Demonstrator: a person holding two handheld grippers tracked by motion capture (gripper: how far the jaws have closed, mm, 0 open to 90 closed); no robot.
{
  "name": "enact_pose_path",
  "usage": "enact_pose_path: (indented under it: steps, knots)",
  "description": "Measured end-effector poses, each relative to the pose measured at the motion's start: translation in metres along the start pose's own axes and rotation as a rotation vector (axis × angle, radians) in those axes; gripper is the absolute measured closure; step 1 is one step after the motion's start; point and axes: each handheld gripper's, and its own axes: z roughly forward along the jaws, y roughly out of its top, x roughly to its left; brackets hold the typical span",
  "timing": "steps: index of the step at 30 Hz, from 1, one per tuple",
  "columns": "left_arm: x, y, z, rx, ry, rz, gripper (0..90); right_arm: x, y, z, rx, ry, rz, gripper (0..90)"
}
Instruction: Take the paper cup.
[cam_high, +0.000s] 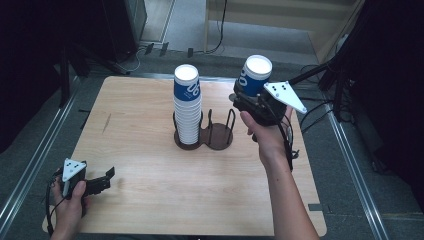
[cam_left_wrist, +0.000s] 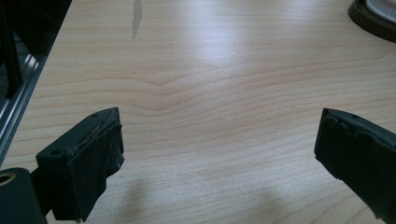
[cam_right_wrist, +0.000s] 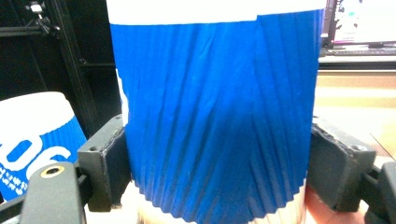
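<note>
Currently, right gripper: I have the right gripper (cam_high: 248, 96) clamped on one blue paper cup (cam_high: 255, 75); in the right gripper view both pads press the ribbed sleeve of the cup (cam_right_wrist: 215, 116) from either side.
Cup place: between my right jaws, in the air, above and off to the side of the empty ring of the dark holder (cam_high: 218, 131).
Cup axis: long axis stands nearly upright, crosswise to the jaws' closing line, top leaning a little away from my hand; the white end faces up. I cannot tell whether that is the mouth or the base.
Stack: the cup stack (cam_high: 188, 105) stands upright in the holder's other ring, beyond my left pad in the right gripper view (cam_right_wrist: 32, 140), apart from the held cup.
Left gripper: left gripper (cam_high: 100, 182) rests low on the table (cam_high: 150, 200) near its front edge, jaws wide apart with nothing between them, bare wood ahead.
Risk 1: the grip sits low on a tapered, soft wall; squeezing harder could crush it, and easing off could let it slide.
Risk 2: the lean could catch the cup's lower edge on the wire posts if I lower it into the ring.
Risk 3: swinging sideways could knock the tall stack over.
</note>
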Motion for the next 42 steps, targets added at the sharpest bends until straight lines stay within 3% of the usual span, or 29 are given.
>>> enact_pose_path:
  steps: [20, 42]
  knots:
    - [0.0, 0.0, 0.0, 0.0, 0.006, 0.004, 2.0, -0.021, -0.026, -0.021, 0.015, -0.025, 0.02, 18.3]
    - [0.0, 0.0, -0.001, -0.001, 0.003, 0.001, 2.0, -0.029, -0.059, -0.035, 0.035, -0.045, 0.043, 18.4]
